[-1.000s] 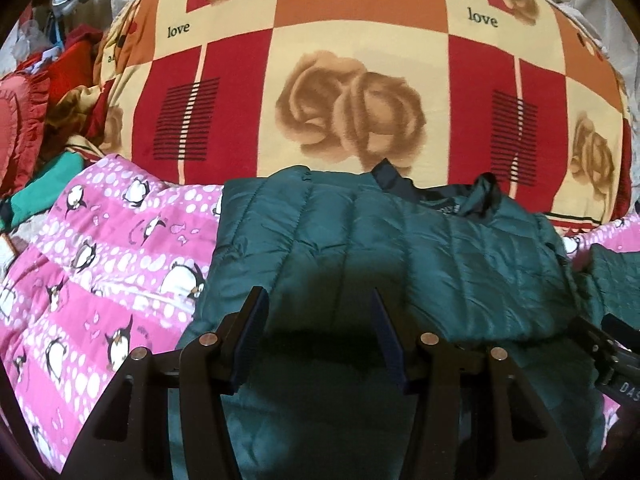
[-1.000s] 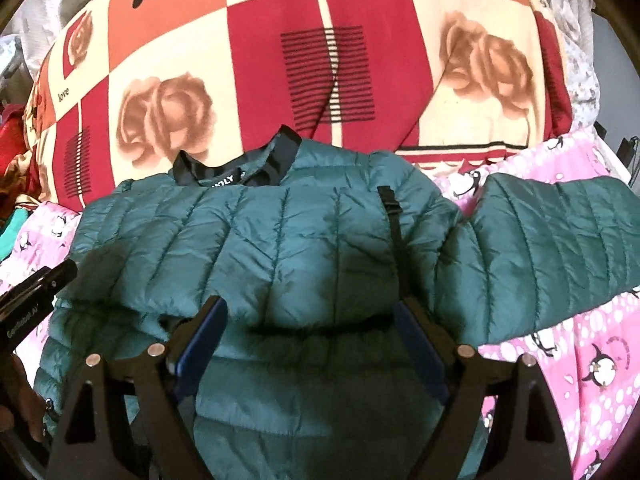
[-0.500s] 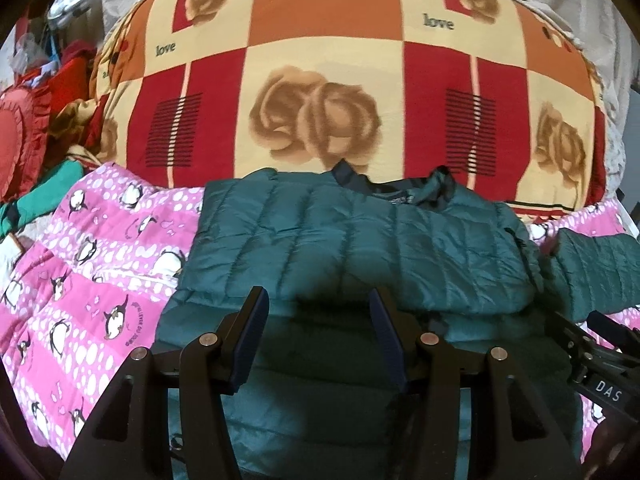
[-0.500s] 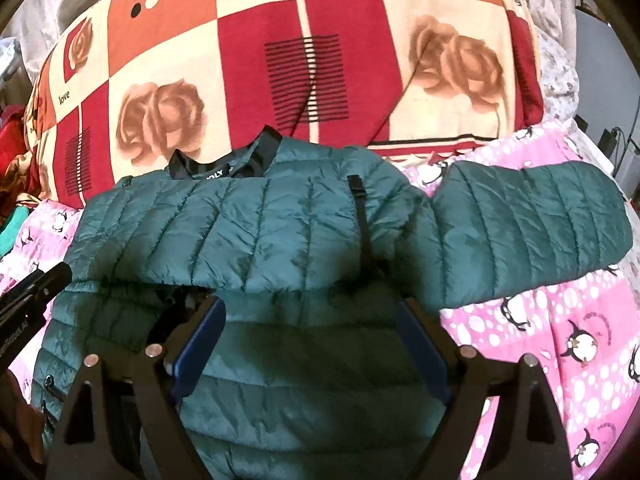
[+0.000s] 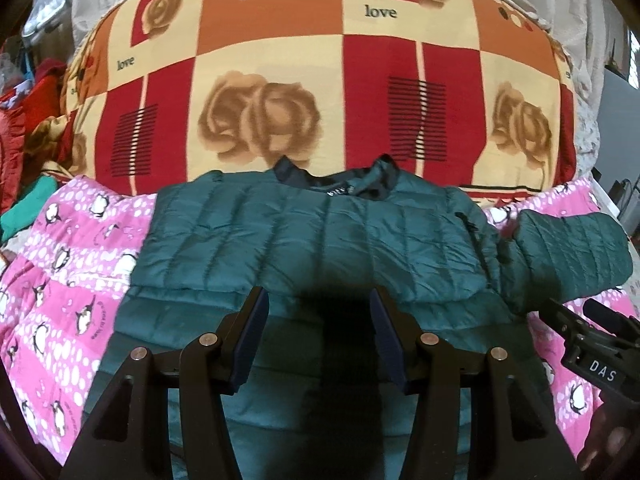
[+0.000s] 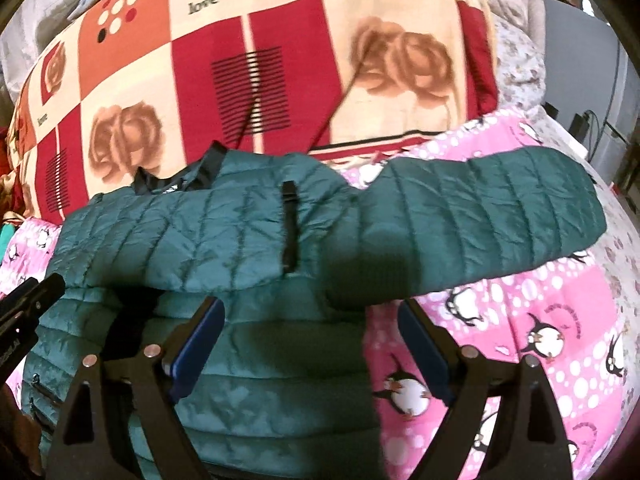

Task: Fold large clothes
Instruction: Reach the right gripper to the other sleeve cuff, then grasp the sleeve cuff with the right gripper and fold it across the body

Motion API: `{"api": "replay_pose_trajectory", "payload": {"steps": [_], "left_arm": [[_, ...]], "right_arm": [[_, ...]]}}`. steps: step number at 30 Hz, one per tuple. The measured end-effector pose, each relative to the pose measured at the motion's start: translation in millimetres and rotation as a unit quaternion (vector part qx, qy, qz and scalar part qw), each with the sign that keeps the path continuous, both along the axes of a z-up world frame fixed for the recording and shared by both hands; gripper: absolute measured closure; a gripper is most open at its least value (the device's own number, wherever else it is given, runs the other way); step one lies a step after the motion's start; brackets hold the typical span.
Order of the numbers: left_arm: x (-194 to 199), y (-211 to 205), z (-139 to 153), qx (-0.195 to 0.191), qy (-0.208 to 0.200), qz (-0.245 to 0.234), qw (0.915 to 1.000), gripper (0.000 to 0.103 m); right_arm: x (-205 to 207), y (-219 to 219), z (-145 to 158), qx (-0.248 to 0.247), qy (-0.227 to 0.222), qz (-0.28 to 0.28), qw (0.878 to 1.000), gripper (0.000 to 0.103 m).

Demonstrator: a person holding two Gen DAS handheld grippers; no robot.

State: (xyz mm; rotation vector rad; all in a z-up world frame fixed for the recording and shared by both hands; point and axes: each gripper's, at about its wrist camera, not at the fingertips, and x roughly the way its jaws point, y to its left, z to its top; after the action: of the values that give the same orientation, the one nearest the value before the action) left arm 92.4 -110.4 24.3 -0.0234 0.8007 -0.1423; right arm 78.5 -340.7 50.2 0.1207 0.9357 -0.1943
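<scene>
A dark green quilted puffer jacket (image 5: 320,232) lies on a pink penguin-print bedspread (image 5: 60,280), collar toward the far side. One sleeve is folded across its chest; the other sleeve (image 6: 480,216) stretches out to the right. My left gripper (image 5: 318,300) is open and empty, above the jacket's lower body. My right gripper (image 6: 310,312) is open and empty, above the jacket's right side below the outstretched sleeve. The jacket (image 6: 200,240) fills the left of the right wrist view. The right gripper's body shows at the left wrist view's lower right edge (image 5: 592,344).
A big rolled blanket (image 5: 320,80) with red, orange and cream squares and rose prints lies behind the jacket. Red and green clothes (image 5: 24,140) are piled at the far left. Pink bedspread (image 6: 520,340) is exposed on the right.
Both grippers have pulled back toward me and risen, so more of the jacket shows. The right gripper has also swung to the right, over the outstretched sleeve's base.
</scene>
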Motion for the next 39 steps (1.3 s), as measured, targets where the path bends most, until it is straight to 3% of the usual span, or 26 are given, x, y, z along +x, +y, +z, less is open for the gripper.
{"api": "replay_pose_trajectory", "payload": {"steps": [12, 22, 29, 39], "left_arm": [[1, -23, -1, 0.000, 0.001, -0.015, 0.9999, 0.083], [9, -19, -12, -0.004, 0.016, -0.009, 0.9998, 0.083], [16, -9, -18, -0.011, 0.021, -0.001, 0.9997, 0.083], [25, -4, -34, -0.006, 0.037, 0.001, 0.9993, 0.083]], "right_arm": [[-6, -57, 4, -0.013, -0.004, -0.045, 0.999, 0.012], [0, -122, 4, -0.028, -0.012, -0.105, 0.994, 0.011], [3, -193, 2, -0.007, -0.024, -0.194, 0.981, 0.011], [-1, -288, -11, 0.055, -0.052, -0.297, 0.952, 0.011]]}}
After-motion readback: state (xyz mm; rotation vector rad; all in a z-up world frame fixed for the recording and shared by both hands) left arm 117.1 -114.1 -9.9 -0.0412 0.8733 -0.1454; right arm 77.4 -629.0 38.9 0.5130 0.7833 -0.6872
